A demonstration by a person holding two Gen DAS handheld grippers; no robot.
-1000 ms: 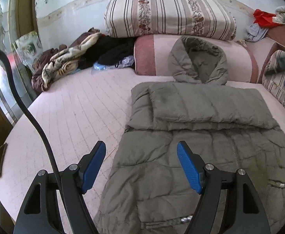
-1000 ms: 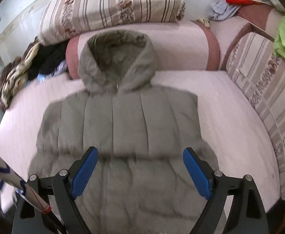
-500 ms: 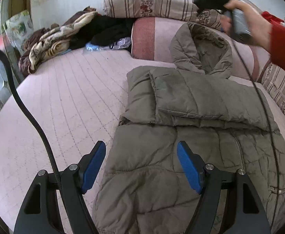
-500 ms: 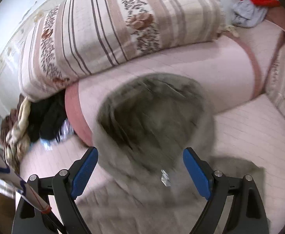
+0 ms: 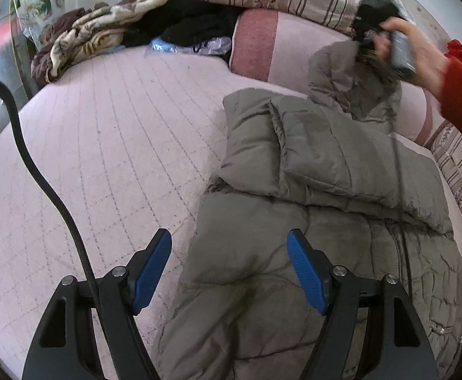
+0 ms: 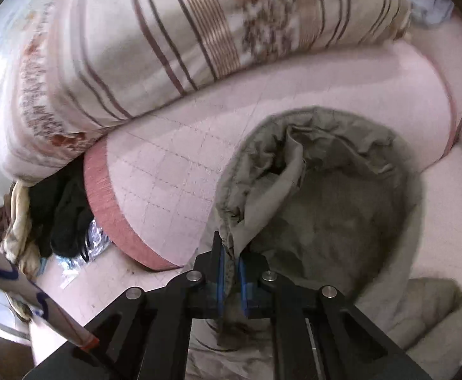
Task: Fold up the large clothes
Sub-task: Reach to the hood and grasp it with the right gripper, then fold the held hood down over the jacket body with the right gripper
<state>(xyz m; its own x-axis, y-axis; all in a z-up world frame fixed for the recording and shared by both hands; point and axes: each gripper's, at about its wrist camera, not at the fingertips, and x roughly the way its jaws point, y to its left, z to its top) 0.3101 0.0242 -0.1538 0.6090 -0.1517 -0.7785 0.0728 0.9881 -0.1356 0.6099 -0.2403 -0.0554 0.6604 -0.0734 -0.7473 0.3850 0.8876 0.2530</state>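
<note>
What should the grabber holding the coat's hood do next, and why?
Probably bring the hood forward and lay it down on the folded coat. The right gripper has just closed on the hood's rim, the sleeves already lie folded across the chest, and the hood leans on the pink bolster. The left gripper is open above the coat.

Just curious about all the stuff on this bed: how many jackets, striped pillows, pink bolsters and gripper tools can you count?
Olive puffer jacket: 1
Striped floral pillow: 1
Pink bolster: 1
Gripper tools: 2, the left gripper open, the right gripper shut on the jacket's hood
Total: 5
</note>
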